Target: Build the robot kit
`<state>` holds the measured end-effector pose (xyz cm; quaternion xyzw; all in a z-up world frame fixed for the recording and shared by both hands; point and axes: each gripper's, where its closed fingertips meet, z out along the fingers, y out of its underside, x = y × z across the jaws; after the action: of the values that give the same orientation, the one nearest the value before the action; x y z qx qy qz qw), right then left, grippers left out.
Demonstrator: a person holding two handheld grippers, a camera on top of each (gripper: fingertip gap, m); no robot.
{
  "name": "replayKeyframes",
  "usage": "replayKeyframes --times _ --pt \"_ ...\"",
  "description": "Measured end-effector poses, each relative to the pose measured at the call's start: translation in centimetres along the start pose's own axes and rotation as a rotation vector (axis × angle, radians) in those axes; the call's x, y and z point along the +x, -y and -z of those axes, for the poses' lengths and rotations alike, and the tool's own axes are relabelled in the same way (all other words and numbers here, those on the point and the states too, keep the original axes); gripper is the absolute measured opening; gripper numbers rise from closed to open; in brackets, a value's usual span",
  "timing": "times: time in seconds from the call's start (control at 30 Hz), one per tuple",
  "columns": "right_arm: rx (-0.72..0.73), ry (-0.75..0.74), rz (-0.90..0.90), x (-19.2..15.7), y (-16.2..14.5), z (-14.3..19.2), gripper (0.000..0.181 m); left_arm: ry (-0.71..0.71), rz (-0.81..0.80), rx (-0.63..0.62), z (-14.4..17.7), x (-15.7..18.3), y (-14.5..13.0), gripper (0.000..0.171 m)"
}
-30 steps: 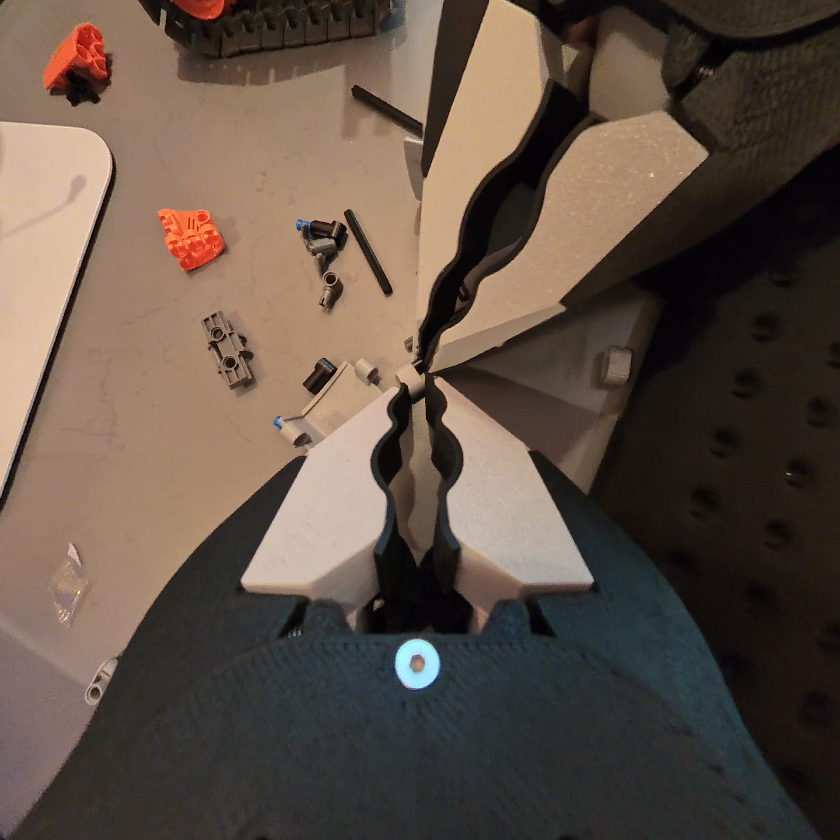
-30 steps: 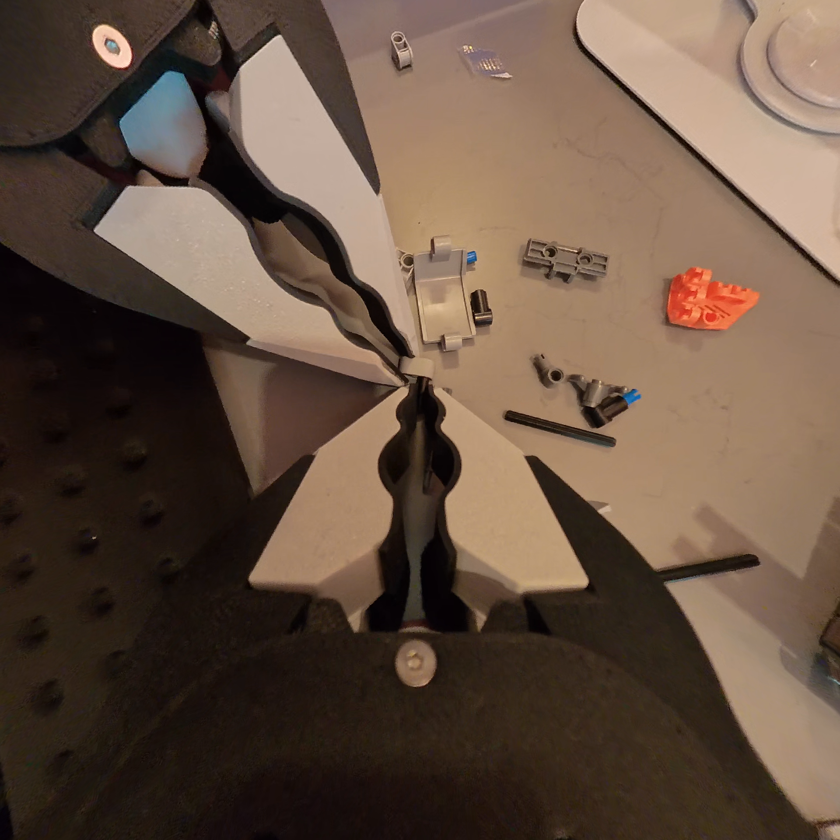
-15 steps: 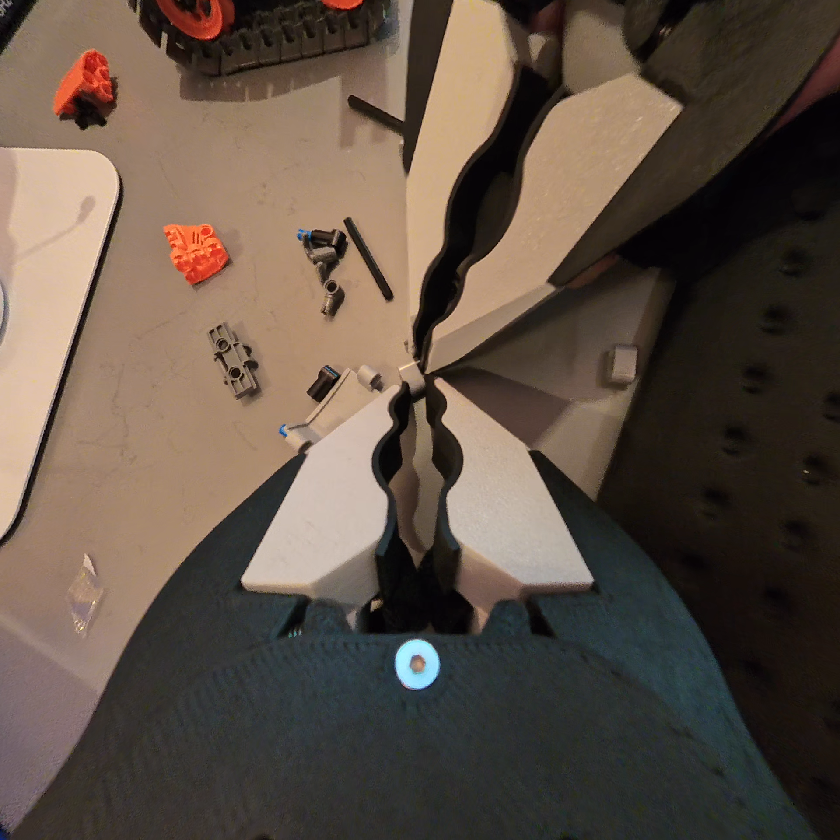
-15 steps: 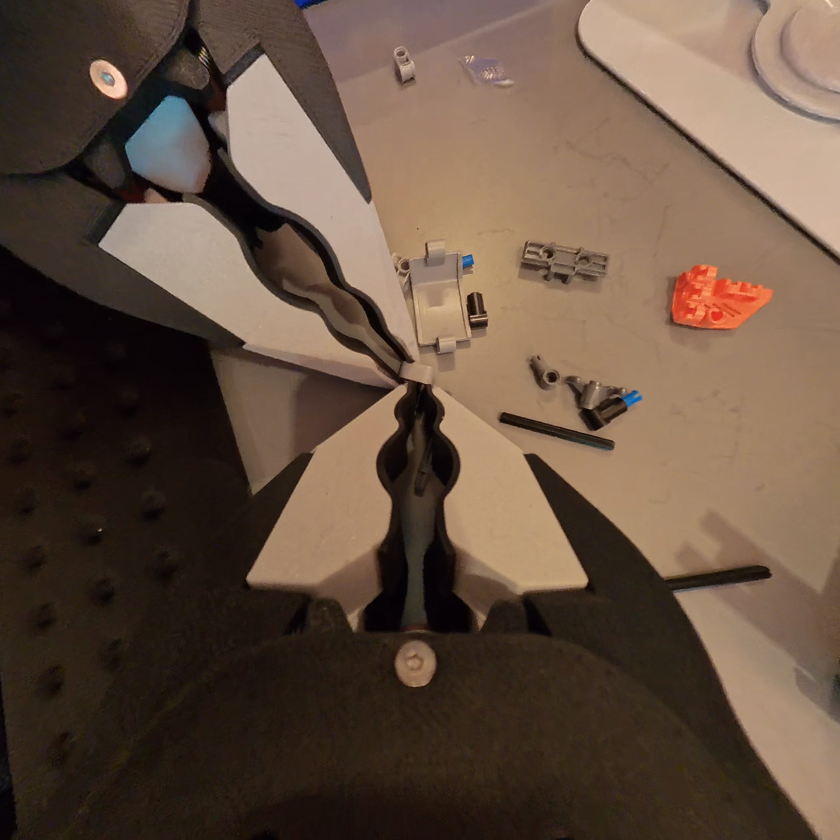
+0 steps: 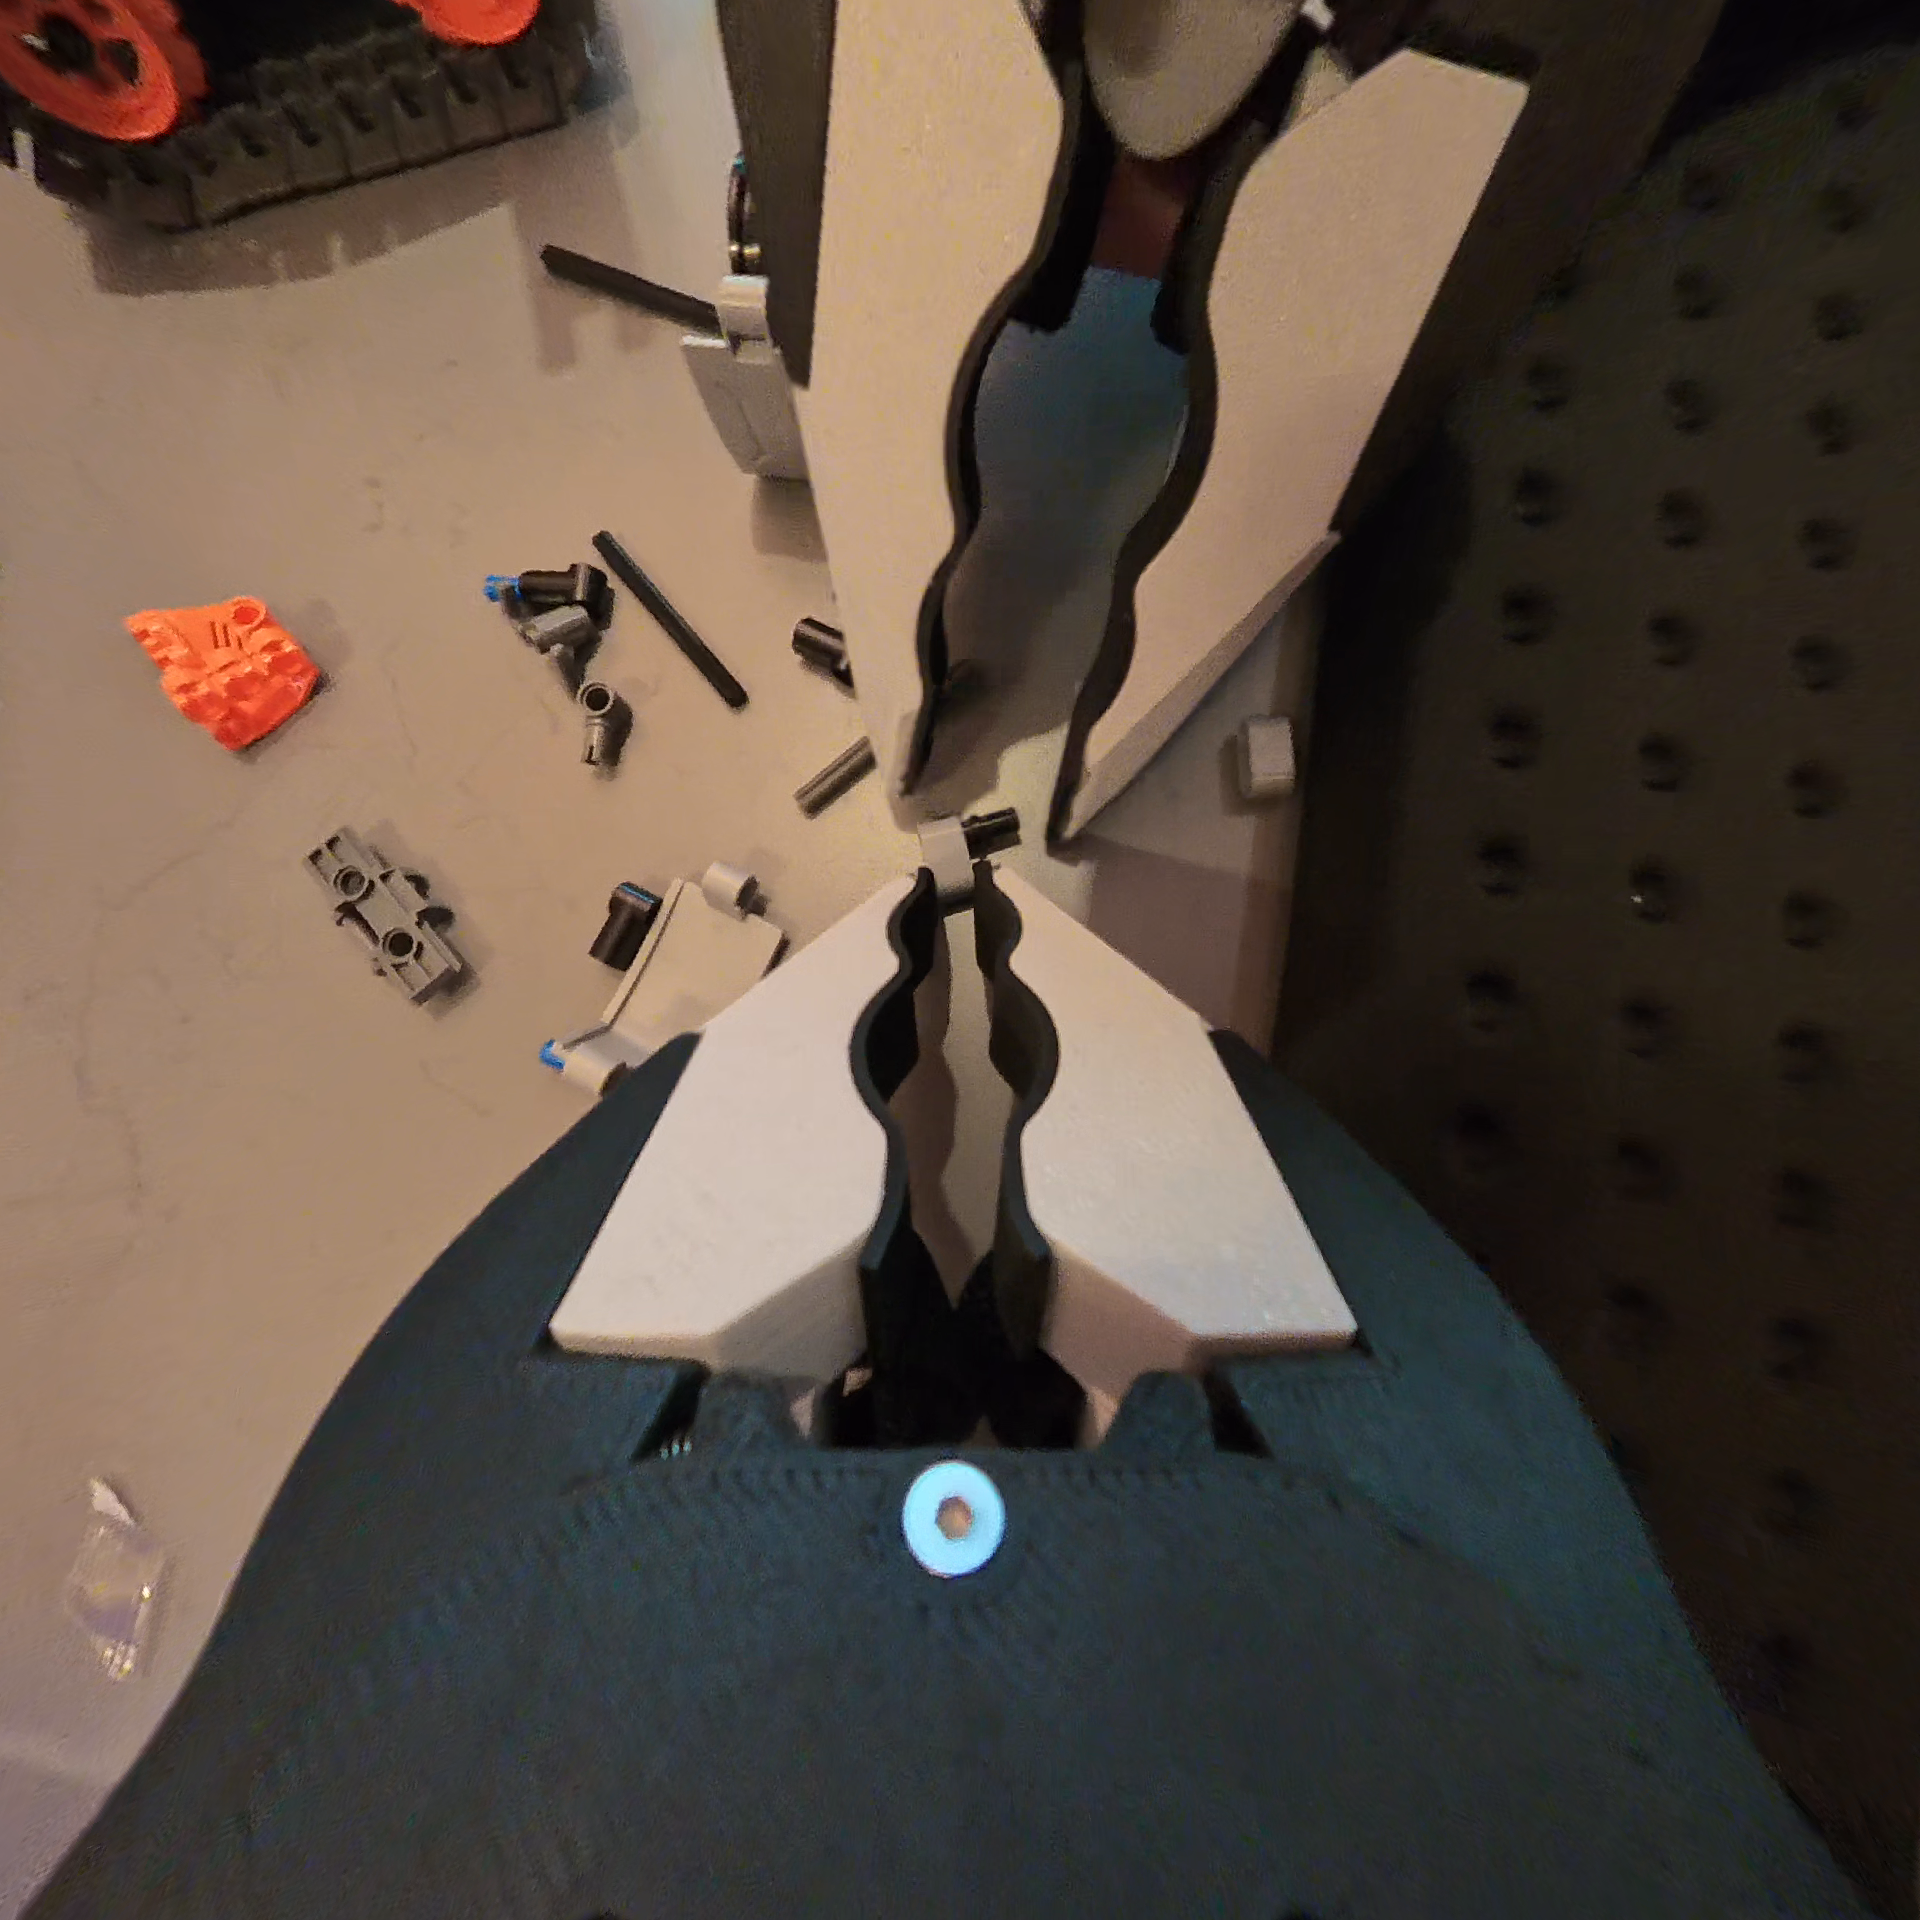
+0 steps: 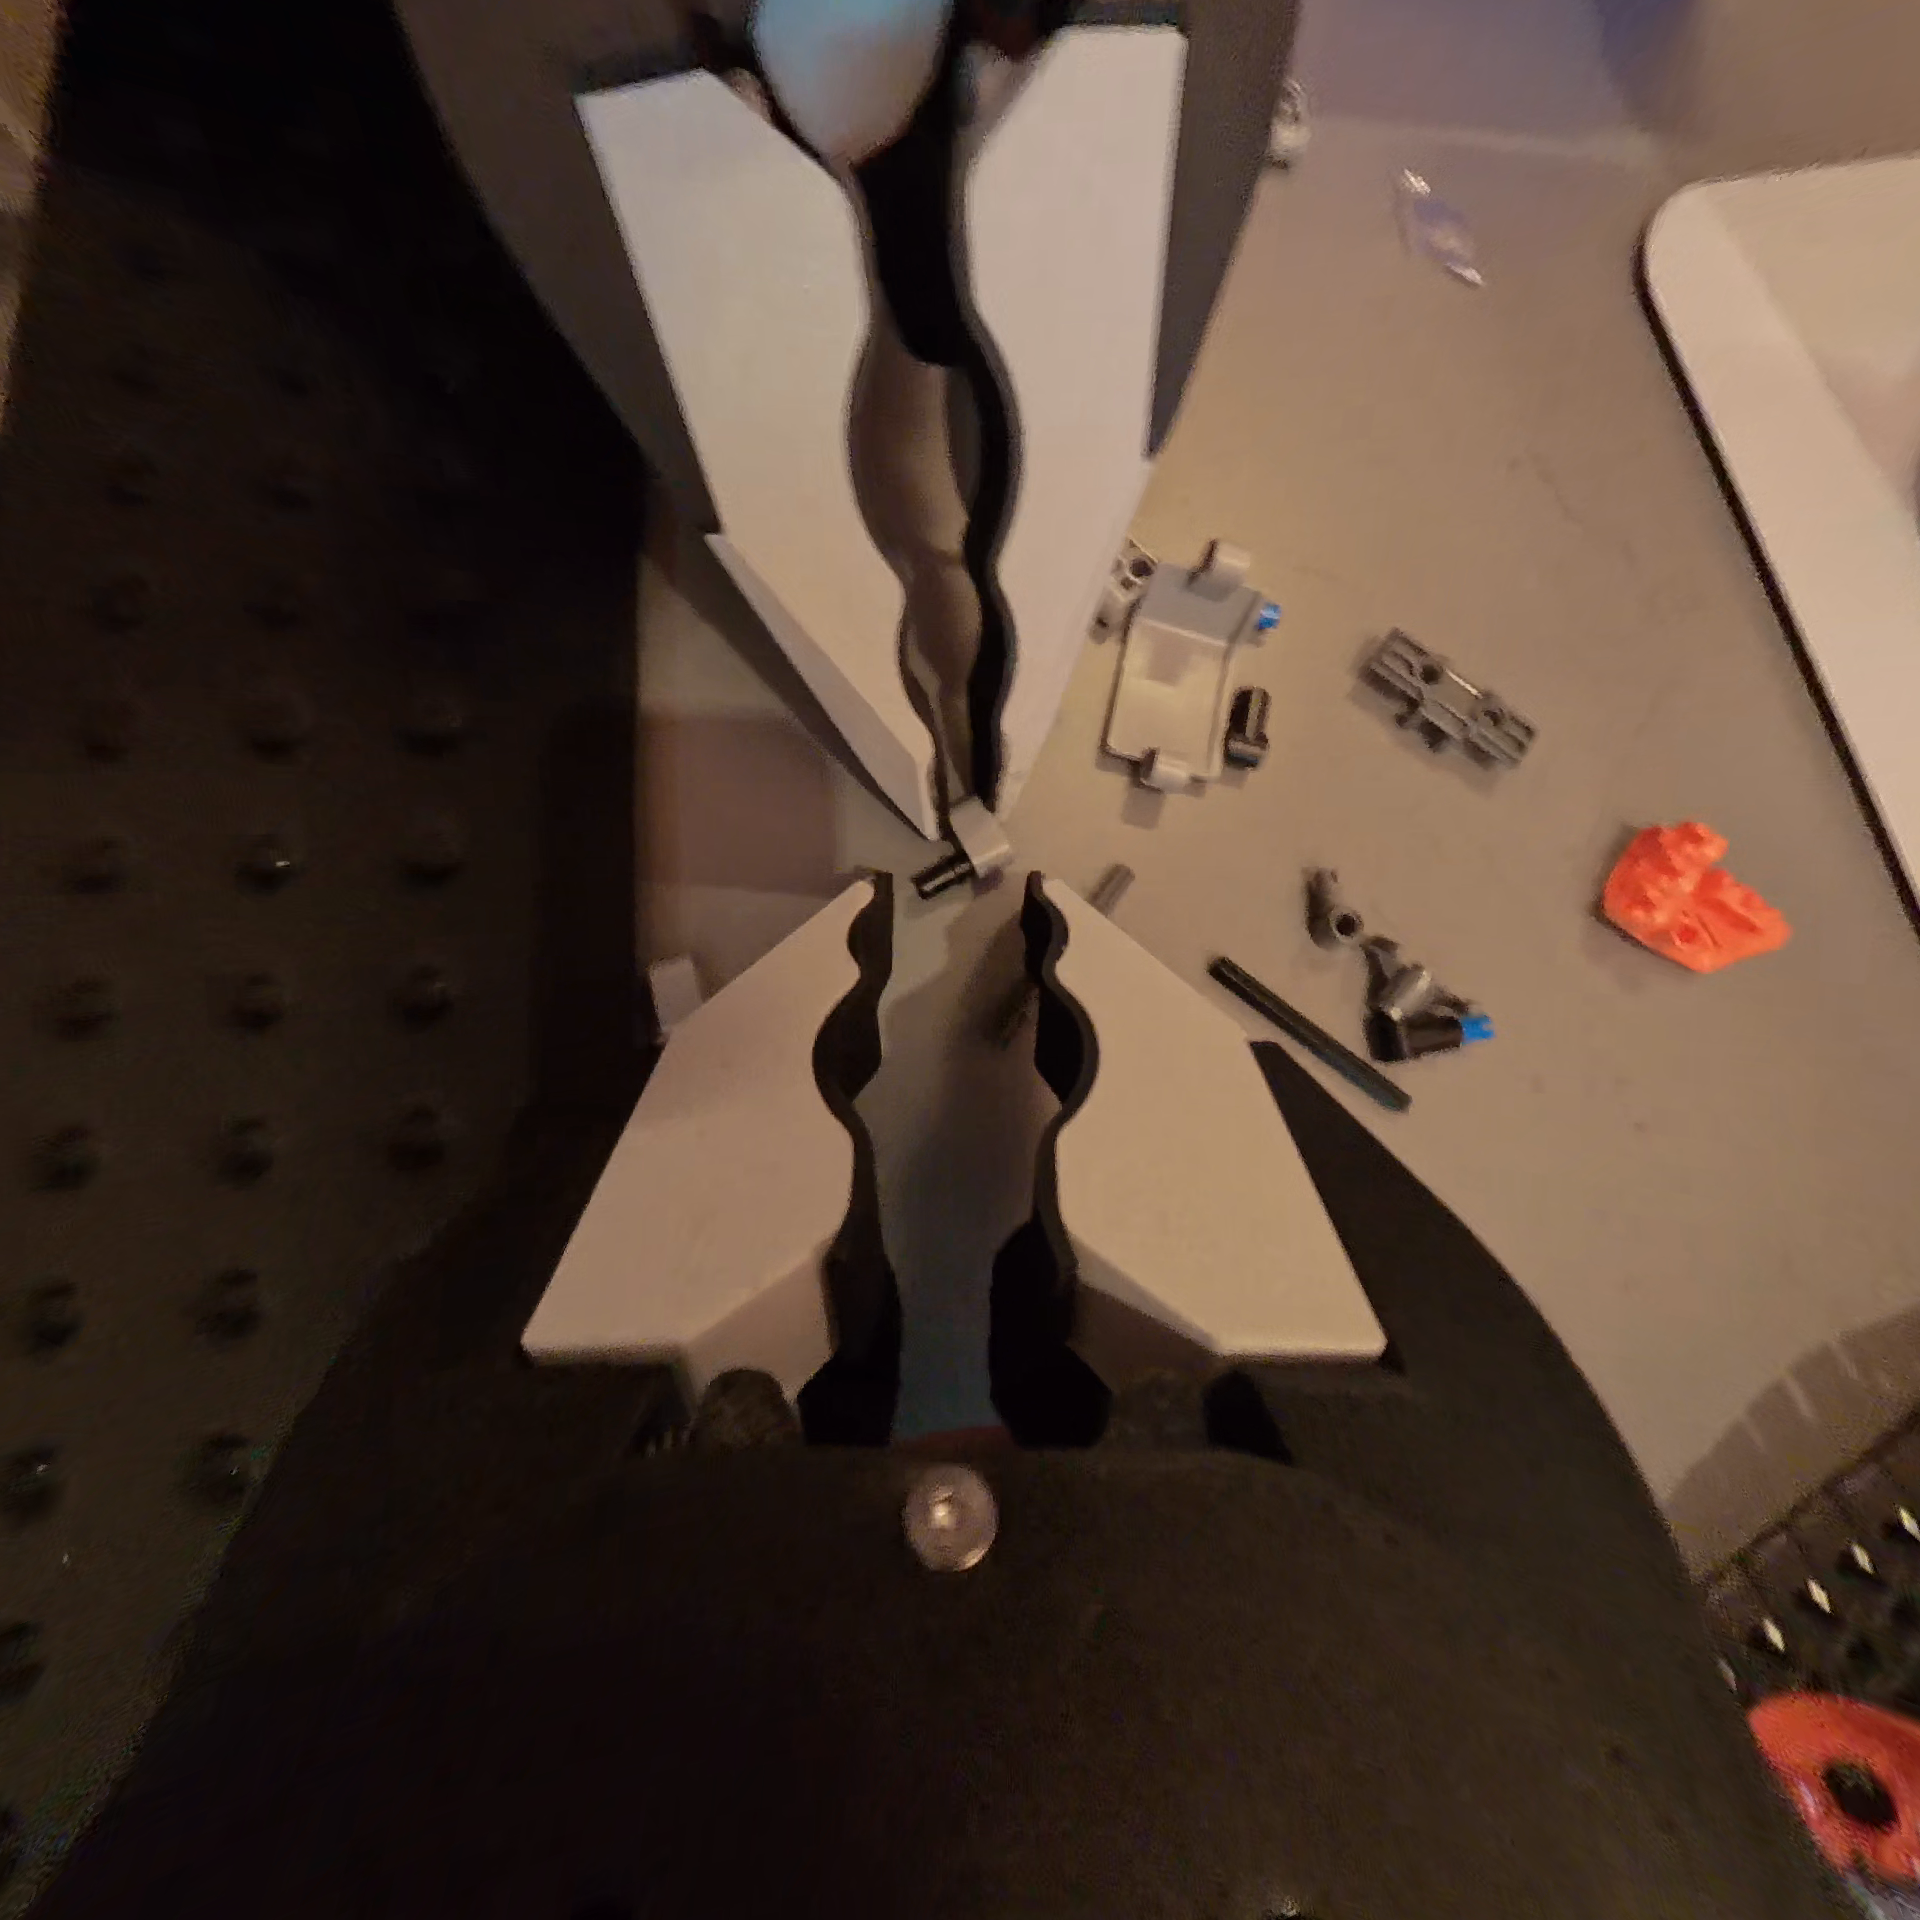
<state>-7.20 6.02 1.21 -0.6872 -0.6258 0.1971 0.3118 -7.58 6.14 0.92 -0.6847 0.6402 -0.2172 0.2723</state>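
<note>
My left gripper [image 5: 954,883] is shut on a small light grey connector [image 5: 954,850], held above the grey table. A short black pin [image 5: 992,826] sticks out of the connector's side. My right gripper [image 6: 956,894] is open and empty, tip to tip with the left one, its jaws on either side of the pin [image 6: 938,873] without touching it. In the right wrist view the left gripper [image 6: 971,805] comes down from the top with the connector [image 6: 987,836]. In the left wrist view the right gripper [image 5: 982,795] comes down from the top.
Loose parts lie on the table [image 5: 260,1143]: an orange piece [image 5: 223,670], a dark grey plate [image 5: 384,920], a light grey panel [image 5: 675,966], a black axle [image 5: 670,618] and small connectors [image 5: 561,613]. A tracked model [image 5: 260,104] stands far left. A black studded mat [image 5: 1662,831] lies alongside, and a white tray [image 6: 1818,416]. Left and right tips are no more than a few centimetres apart.
My right gripper has opened and let go of the black pin, which stays in the grey connector. The two grippers have swung round to face each other head on.
</note>
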Motion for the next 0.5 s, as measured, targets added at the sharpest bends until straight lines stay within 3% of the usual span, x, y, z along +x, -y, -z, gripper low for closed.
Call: replayKeyframes --times 0.13,0.3,0.5 --pt "0.009 0.072 0.059 -0.8 0.2 -0.1 0.026 -0.105 -0.076 -0.002 0.0 1.3 0.0 0.005" --pt "0.028 0.141 0.067 -2.1 0.2 -0.2 0.015 -0.195 -0.115 0.008 0.2 2.2 0.0 0.005" --pt "0.029 0.113 0.057 -2.4 0.2 -0.2 0.012 -0.213 -0.118 0.024 0.1 2.5 0.1 0.004"
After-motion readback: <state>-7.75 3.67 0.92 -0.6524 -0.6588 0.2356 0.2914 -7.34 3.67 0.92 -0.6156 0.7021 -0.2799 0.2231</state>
